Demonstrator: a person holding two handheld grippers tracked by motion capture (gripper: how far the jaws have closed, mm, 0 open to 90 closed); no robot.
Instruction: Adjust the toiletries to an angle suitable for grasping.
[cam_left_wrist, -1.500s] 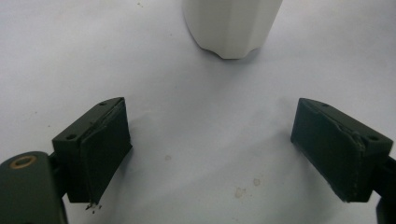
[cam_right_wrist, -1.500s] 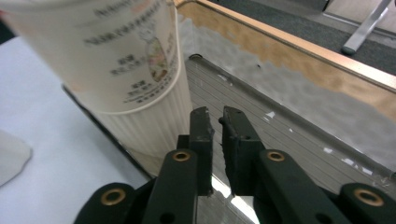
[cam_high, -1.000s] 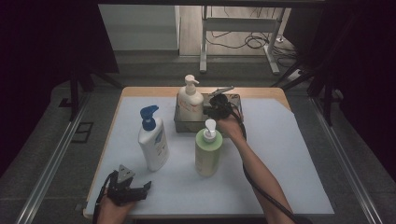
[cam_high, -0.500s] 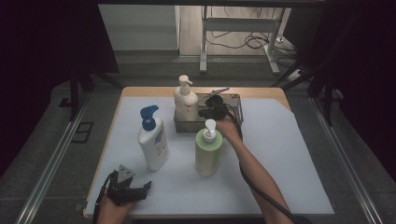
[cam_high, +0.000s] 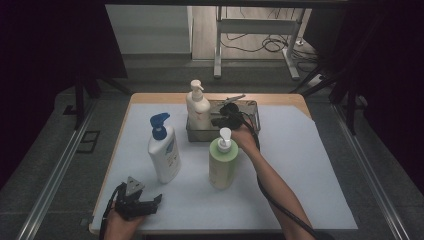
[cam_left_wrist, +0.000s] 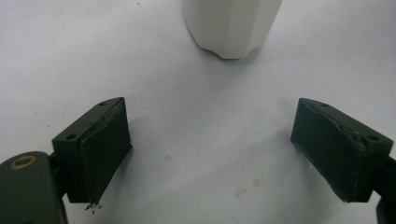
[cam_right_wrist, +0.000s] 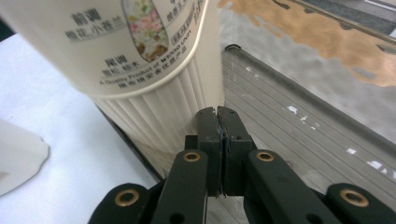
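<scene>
Kept the right tool (cam_right_wrist: 218, 109) fully shut, pads pressed flat together with nothing between them. Rested its closed tips just beside the ribbed lower wall of the cream pump bottle (cam_right_wrist: 140, 56); could not tell whether they touched it. Reached, in the high view, over the metal tray (cam_high: 252, 107) at the far side of the worktop (cam_high: 310, 165), hand just behind the green bottle (cam_high: 223, 162).

Held the left tool (cam_left_wrist: 210, 140) wide open and empty, low over the white sheet at the near left corner, jaws aimed toward the base of the white bottle with the blue pump (cam_left_wrist: 231, 28), well short of it.

Read on the cream bottle's label, from the right gripper view: Chinese lines including "前调" and "尾调", a small line beginning "Product of", the rest too blurred to make out, plus a picture of pink and yellow flowers.

Found the cream bottle standing upright at the left end of the tray: smooth pale body above, vertical ribs below, white pump on top. Noted worn, streaked grey metal on the tray floor.
</scene>
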